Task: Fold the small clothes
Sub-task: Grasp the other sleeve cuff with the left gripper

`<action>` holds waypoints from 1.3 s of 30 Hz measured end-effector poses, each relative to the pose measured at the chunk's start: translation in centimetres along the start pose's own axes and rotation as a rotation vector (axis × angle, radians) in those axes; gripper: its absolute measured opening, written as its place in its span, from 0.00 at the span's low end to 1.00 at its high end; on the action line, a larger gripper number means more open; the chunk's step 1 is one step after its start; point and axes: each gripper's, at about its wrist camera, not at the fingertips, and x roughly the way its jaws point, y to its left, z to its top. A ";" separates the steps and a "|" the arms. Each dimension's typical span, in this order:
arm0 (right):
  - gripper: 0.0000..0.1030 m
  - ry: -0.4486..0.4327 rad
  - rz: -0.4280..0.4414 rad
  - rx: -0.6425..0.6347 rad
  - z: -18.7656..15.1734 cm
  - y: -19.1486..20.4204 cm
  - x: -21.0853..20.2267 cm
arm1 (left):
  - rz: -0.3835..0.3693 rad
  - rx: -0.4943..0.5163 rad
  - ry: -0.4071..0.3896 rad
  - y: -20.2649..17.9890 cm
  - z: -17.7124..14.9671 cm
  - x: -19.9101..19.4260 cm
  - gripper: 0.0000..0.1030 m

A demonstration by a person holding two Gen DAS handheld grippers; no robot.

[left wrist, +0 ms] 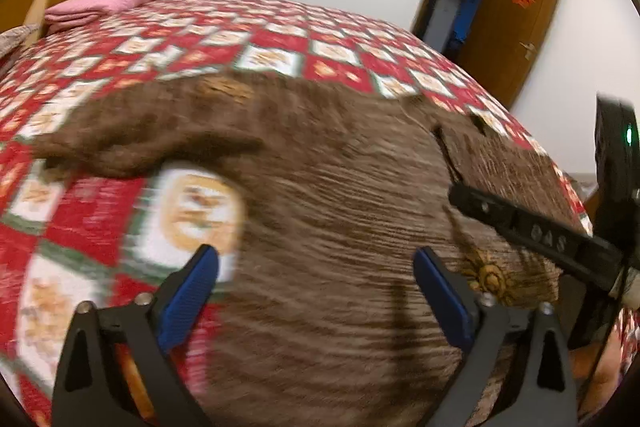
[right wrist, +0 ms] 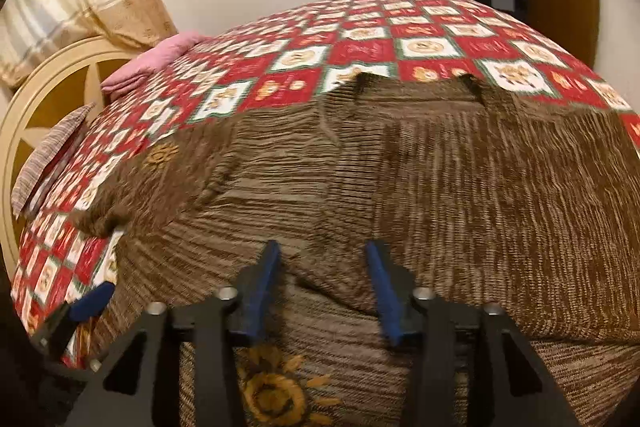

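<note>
Nearest to my cameras lay the brown ribbed knitted sweater with yellow sunflower embroidery [right wrist: 360,187], spread on the bed with the red and white checked quilt [left wrist: 80,227]. My left hand-held gripper [left wrist: 316,279] stood wide apart above its edge, holding nothing. My right hand-held gripper [right wrist: 322,283] was released too, with blue pads [right wrist: 262,287] apart over the fabric. Folded pink cloth [left wrist: 104,3] lay far behind.

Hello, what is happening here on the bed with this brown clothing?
A person holding a gripper in each hand is folding a brown knitted sweater with yellow sunflower motifs, spread on a red and white checked bedcover. The left gripper is open above the sweater's edge. The right gripper is also open over the fabric; neither grips the sweater now.
</note>
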 end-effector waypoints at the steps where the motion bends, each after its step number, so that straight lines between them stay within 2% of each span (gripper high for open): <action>1: 0.61 -0.004 0.012 -0.008 -0.2 0.3 0.0 | 0.037 -0.034 -0.030 1.1 0.3 -0.9 0.95; 4: 0.61 -0.014 0.006 -0.013 -0.5 0.3 -0.5 | 0.083 -0.230 -0.123 6.1 1.7 -3.2 0.96; 6: 0.61 -0.012 0.001 -0.015 -0.5 0.6 -0.6 | 0.117 -0.403 -0.157 10.3 2.9 -3.8 0.97; 8: 0.61 -0.013 -0.004 -0.021 -0.6 0.8 -0.6 | 0.124 -0.514 -0.142 12.9 3.7 -3.1 0.97; 12: 0.61 -0.012 -0.006 -0.022 -0.6 0.9 -0.6 | 0.079 -0.715 -0.107 17.1 5.2 -0.1 0.97; 15: 0.61 -0.013 -0.012 -0.026 -0.6 0.9 -0.5 | 0.052 -0.813 -0.082 18.3 5.4 2.1 0.94; 16: 0.61 -0.013 -0.011 -0.026 -0.6 0.9 -0.5 | 0.054 -0.822 -0.095 18.2 5.5 2.3 0.91; 17: 0.61 -0.013 -0.013 -0.027 -0.6 0.8 -0.5 | 0.055 -0.809 -0.118 18.1 5.6 2.3 0.78; 18: 0.61 -0.013 -0.015 -0.029 -0.6 0.8 -0.5 | 0.030 -0.781 -0.120 17.7 5.8 2.8 0.58; 20: 0.61 -0.012 -0.019 -0.031 -0.6 0.8 -0.5 | 0.009 -0.766 -0.087 17.4 6.2 3.6 0.43; 22: 0.61 -0.012 -0.019 -0.031 -0.6 0.8 -0.5 | 0.044 -0.736 -0.110 17.1 6.3 3.8 0.26; 23: 0.61 -0.013 -0.017 -0.029 -0.6 0.7 -0.5 | 0.045 -0.725 -0.111 17.2 6.4 3.9 0.12; 24: 0.61 -0.013 -0.014 -0.027 -0.6 0.7 -0.5 | 0.040 -0.708 -0.102 17.1 6.7 4.2 0.09; 26: 0.61 -0.015 -0.008 -0.020 -0.6 0.7 -0.6 | 0.049 -0.682 -0.102 16.9 7.4 4.4 0.09; 32: 0.61 -0.022 0.012 -0.003 -0.6 0.3 -0.7 | 0.074 -0.480 -0.183 12.7 11.7 2.8 0.07; 35: 0.61 -0.025 0.016 0.000 -0.5 0.2 -0.7 | 0.030 -0.361 -0.218 9.2 13.5 2.0 0.05; 39: 0.61 -0.040 0.034 0.025 -0.6 -0.3 -0.9 | -0.106 -0.149 -0.245 2.3 13.8 1.0 0.05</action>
